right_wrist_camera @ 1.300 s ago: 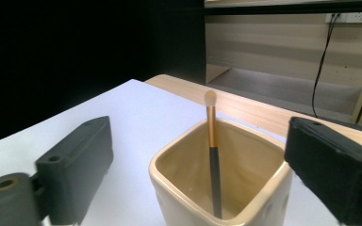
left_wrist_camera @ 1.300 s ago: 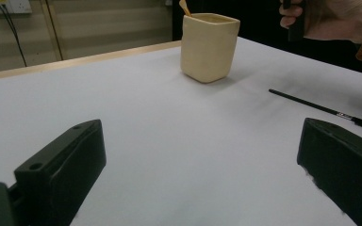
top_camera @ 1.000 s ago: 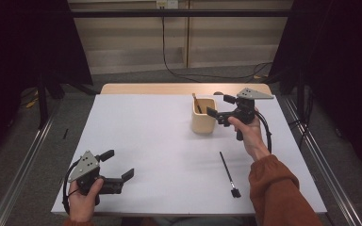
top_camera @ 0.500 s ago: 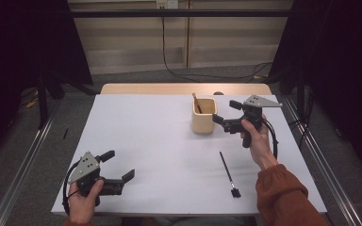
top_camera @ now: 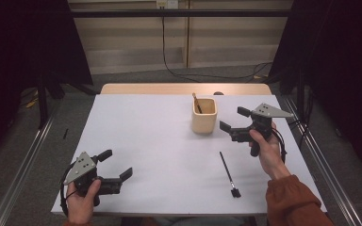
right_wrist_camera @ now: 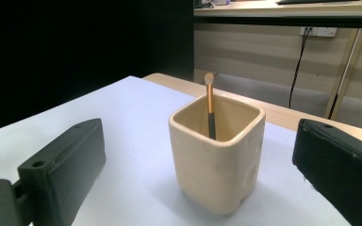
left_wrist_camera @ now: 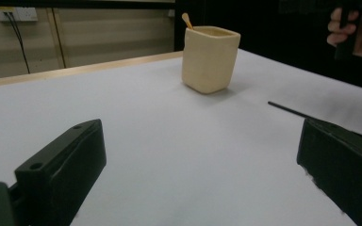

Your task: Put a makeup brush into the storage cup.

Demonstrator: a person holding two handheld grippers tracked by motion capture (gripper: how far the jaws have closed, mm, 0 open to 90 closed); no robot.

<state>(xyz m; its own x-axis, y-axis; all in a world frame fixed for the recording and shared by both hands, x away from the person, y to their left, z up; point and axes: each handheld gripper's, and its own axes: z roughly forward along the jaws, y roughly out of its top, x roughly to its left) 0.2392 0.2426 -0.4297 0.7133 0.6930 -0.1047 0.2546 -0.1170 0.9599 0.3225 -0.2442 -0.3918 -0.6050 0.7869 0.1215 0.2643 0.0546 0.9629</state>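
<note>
Left gripper (top_camera: 114,165) sat at table's (top_camera: 146,141) 7 o'clock corner, jaws apart, holding nothing. Black brush (top_camera: 229,173) lay flat at 5 o'clock, head toward near edge, apart from both grippers. Right gripper (top_camera: 234,119) hovered at 3 o'clock of beige cup (top_camera: 203,116), jaws apart, empty, just beside cup. Wooden-handled brush (right_wrist_camera: 210,104) stood tilted inside cup.

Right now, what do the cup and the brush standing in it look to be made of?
Cup: likely glazed ceramic, judging by its cream colour, thick rounded rim and soft sheen, though moulded plastic is possible. Brush: a slim orange-brown handle, wood or lacquered plastic, with a dark lower section; its tip is hidden inside the cup.
</note>
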